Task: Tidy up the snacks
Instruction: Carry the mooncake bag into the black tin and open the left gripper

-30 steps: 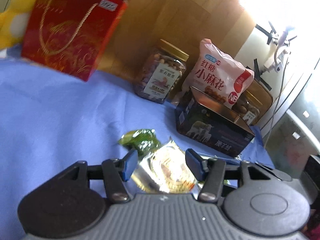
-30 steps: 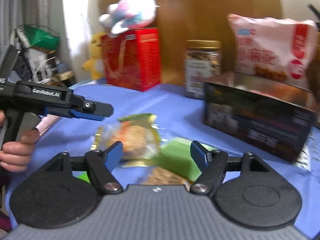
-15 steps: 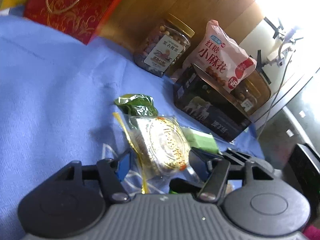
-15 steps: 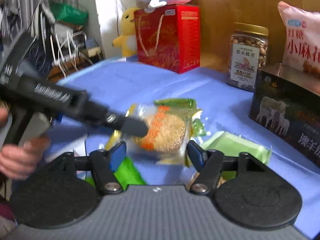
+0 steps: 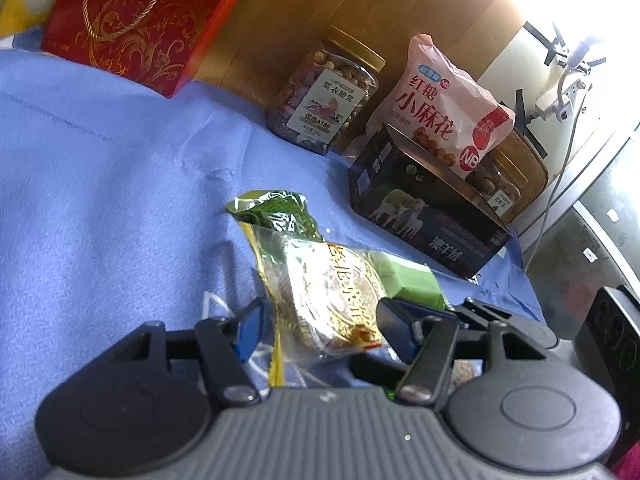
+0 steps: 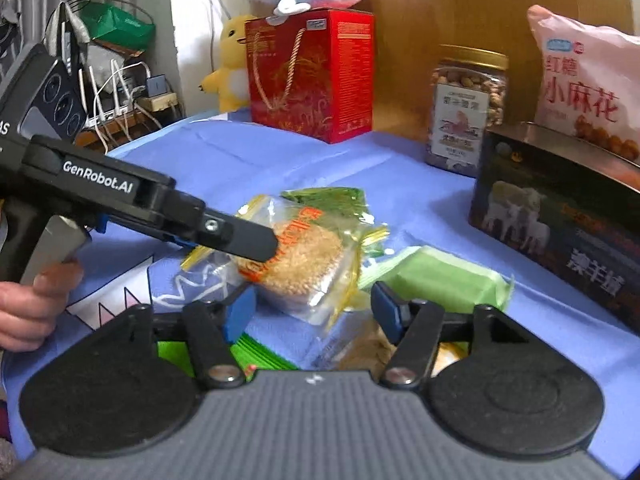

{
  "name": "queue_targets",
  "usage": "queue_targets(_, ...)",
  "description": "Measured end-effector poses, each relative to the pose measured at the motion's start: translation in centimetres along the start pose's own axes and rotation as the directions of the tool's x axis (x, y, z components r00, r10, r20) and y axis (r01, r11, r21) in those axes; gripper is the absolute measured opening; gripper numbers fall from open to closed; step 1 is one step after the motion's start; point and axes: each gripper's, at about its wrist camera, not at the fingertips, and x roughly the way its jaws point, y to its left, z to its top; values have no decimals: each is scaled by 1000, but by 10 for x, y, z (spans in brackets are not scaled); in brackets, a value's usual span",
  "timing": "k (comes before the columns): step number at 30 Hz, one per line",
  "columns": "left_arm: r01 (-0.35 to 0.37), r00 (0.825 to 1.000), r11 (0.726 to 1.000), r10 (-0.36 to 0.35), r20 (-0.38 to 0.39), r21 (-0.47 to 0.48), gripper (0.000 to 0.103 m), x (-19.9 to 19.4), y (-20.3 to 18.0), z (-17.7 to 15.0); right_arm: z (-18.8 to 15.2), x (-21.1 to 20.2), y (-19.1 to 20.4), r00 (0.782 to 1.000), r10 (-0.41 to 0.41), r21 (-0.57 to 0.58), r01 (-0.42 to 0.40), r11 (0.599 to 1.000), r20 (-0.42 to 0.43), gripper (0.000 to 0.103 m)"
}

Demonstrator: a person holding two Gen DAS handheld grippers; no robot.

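The left gripper (image 5: 318,330) has its jaws spread to either side of the clear-wrapped round pastry (image 5: 336,300), not yet closed on it; the right gripper (image 6: 312,310) hangs open too, low over the same little pile and holding nothing. The pastry sits near the front of the blue cloth (image 5: 100,168), resting across a dark green packet (image 5: 276,210) behind it and touching a pale green bar (image 6: 444,280) to its right. To my eye the left should close on the cake itself, not the slack crinkly wrapper, which would slip; lift straight up so the neighbours stay put. Farther right stands the dark open box (image 6: 560,220), the likely home, with a pink bag (image 6: 584,88) leaning behind it; the nut jar (image 6: 466,112) and red gift box (image 6: 312,72) line the far edge. The stretch of cloth to the left looks free; the right gripper crowds the lift path and would do well to back off.
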Motion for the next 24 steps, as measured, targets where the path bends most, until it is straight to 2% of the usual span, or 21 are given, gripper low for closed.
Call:
queue_targets(1,-8,1000,1000,8,2,8,57,0,-1,-1,0,2,2,1000,1,-8,-1,1000,-4,66)
queue_targets(3,-25,1000,999,25,5,31,51,0,-5,-2,1,0,7,1000,-6,-25,6,1000,9,54)
queue_targets(6,4,1000,1000,-4,6,22,48,-4,-5,-1,0,-7,11,999,-11,-42,13,999,31,50)
queue_targets(14,45,998,997,-48,48,55,48,-17,-21,3,0,-29,24,989,-83,-105,96,990,119,48)
queue_targets(19,44,999,998,-45,20,55,48,-8,-26,3,-4,-31,19,990,-97,-86,106,991,103,48)
queue_targets(24,63,998,993,-65,19,103,48,-3,-43,14,-2,-41,12,979,-139,-77,152,985,147,48)
